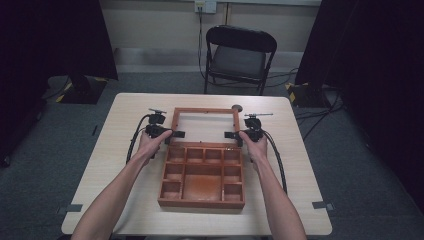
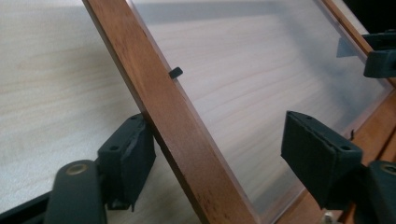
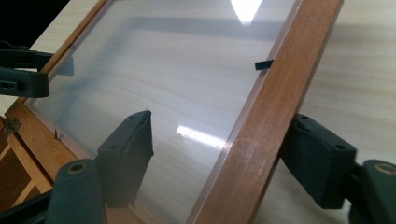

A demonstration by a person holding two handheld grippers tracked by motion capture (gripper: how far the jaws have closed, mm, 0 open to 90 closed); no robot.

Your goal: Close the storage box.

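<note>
Between the jaws of the left gripper stands the left side rail of the lid, a wooden frame with a clear pane, laid open and hinged to the far edge of the wooden box. Seen along that gripper's own jaws, the left pad sits right against the outer face of the rail, while the right pad hangs over the pane, clear of the wood; the jaws are spread, straddling the rail without pinching it. A small black clip sits on the rail's inner edge, farther along from the jaws.

The right gripper mirrors this on the lid's right side rail. Its right pad lies close against the outer face of the wood, and its left pad hovers above the pane, apart from the rail's inner edge, so these jaws too are spread around the rail with no grip yet. Another black clip shows on that rail beyond the jaws. A brass hinge shows to the left of the jaws, where lid meets box.

From the high view, both grippers point inward at each other across the lid, the left gripper and the right gripper each at the near end of a side rail, just beyond the box's compartments. Lid and box lie on the table, and a folding chair stands past it.
</note>
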